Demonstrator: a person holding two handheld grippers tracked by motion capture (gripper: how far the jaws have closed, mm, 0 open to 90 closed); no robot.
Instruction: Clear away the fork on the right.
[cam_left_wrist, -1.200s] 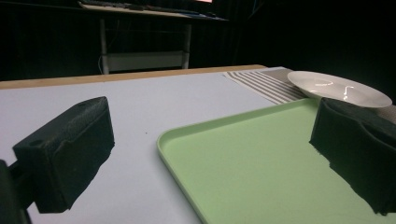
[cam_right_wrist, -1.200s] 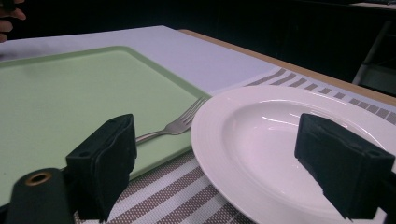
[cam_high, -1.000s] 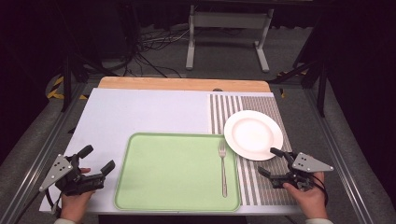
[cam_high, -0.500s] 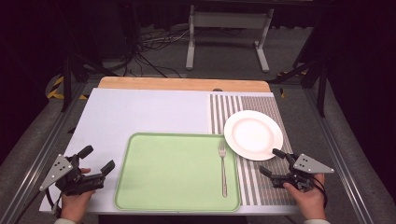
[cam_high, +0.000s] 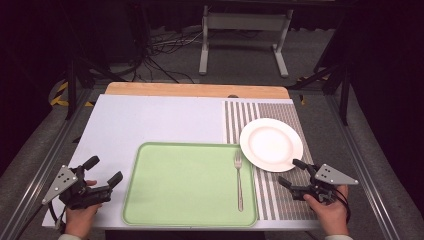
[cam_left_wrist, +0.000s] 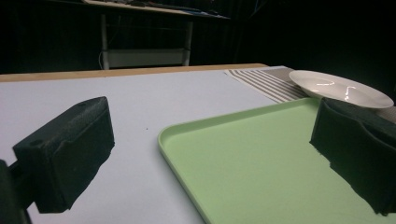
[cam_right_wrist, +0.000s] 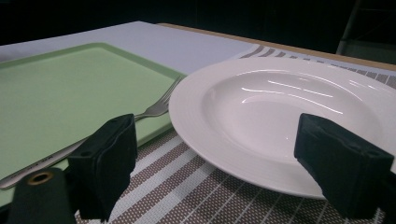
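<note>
Lab or recording studio, not home. Black curtained surround, dark grey carpeted floor (cam_high: 165, 65). Loose black cables (cam_high: 160, 55) trailing on floor behind white-topped worktop (cam_high: 150, 120) with wooden far edge. Grey metal stand legs (cam_high: 245, 30) beyond. Metal rails (cam_high: 367, 175) flanking worktop. Yellow-black hazard tape (cam_high: 62, 92) at left.

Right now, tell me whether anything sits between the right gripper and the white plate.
Nothing visible does. The right gripper stands open at the near edge of the white plate, with only bare striped placemat in front of its jaws. The fork lies off to the side on the green tray.
</note>
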